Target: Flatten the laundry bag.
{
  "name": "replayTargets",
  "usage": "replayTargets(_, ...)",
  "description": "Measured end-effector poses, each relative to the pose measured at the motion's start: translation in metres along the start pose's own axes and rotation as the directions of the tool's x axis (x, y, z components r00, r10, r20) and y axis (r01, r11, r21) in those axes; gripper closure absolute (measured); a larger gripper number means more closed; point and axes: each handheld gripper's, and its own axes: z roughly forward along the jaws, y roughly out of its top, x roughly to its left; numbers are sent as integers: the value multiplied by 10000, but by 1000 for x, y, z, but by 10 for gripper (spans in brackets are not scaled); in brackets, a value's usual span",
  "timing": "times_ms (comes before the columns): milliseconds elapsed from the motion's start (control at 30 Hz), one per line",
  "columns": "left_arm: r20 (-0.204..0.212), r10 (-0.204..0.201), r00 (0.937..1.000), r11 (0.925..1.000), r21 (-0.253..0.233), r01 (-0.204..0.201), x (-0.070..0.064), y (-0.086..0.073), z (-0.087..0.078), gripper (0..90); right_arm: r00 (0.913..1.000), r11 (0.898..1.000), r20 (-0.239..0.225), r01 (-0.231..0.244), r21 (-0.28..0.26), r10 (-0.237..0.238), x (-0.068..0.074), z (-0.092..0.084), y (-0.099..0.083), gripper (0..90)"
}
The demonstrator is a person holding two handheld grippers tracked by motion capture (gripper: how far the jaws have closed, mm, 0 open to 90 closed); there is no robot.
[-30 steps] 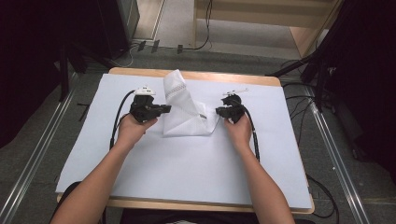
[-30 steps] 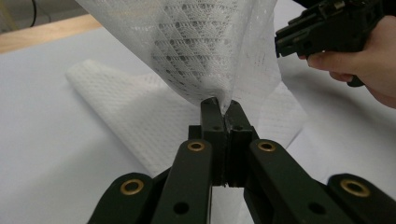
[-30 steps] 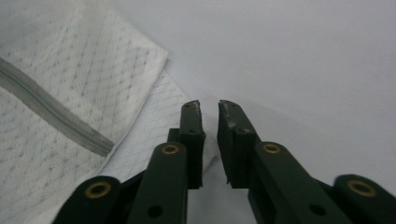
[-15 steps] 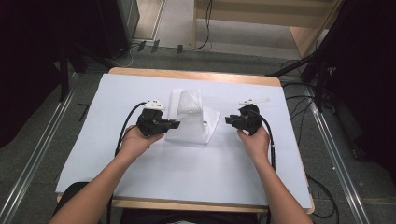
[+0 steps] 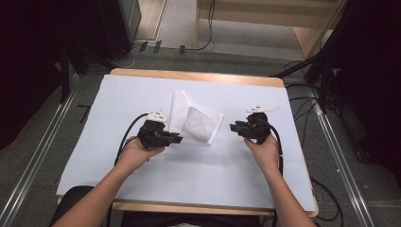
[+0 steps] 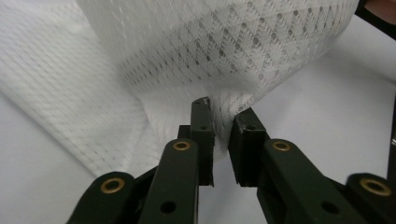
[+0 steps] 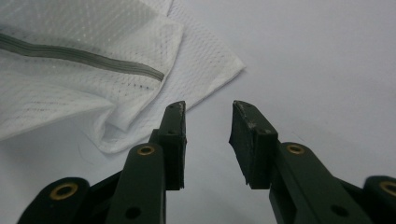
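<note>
A white mesh laundry bag [image 5: 196, 123] lies folded on the white table cover [image 5: 189, 179]; a grey zip strip [image 7: 79, 58] runs along it. My left gripper [image 5: 177, 139] sits at the bag's near left edge. Its jaws have just been opening and stand a little apart. In the left gripper view [image 6: 223, 109] the mesh [image 6: 233, 42] bulges just past the tips, with a fold in the gap and no pad pressing on it. My right gripper [image 5: 234, 127] is to the right of the bag and apart from it. Its jaws [image 7: 208, 105] have just been opening, with nothing between them; the bag's corner [image 7: 70, 88] lies to their left.
The table's wooden rim [image 5: 189, 74] shows at the far edge. Metal rails [image 5: 28, 179] run along the floor on both sides. Cables [image 5: 302, 101] lie on the floor at the right. Dark equipment stands at the far left and far right.
The bag stood raised in a peak between both grippers; it now lies flat on the table. Both hands have drawn apart and toward me, and both pairs of jaws have spread.
</note>
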Motion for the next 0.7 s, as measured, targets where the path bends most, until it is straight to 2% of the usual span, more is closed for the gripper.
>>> replayTargets(100, -22, 212, 9998, 9997, 135, -212, -4, -5, -1, 768, 10000, 10000, 51, 30, -36, -29, 0, 1, 2, 676)
replayTargets(200, -28, 154, 9999, 9997, 176, -154, -5, -9, -5, 722, 10000, 9999, 1, 99, -71, -99, 2, 2, 4, 679)
replayTargets(333, 138, 12, 9999, 10000, -51, -12, -7, -12, -15, 674, 9999, 9997, -38, 159, -158, -160, 3, 2, 8, 668)
replayTargets(433, 94, 22, 10000, 10000, -29, -21, -8, -15, -23, 612, 9998, 9999, -165, 78, -119, -79, 4, 4, 10, 676)
replayTargets(567, -25, -118, 9999, 9998, -173, 118, -5, -17, -34, 560, 9996, 9997, -234, 179, -156, -183, 6, 6, 14, 680)
replayTargets(700, 116, -283, 9995, 9988, -391, 287, -1, -17, -42, 528, 9994, 9997, -293, 152, -208, -158, 8, 6, 17, 690)
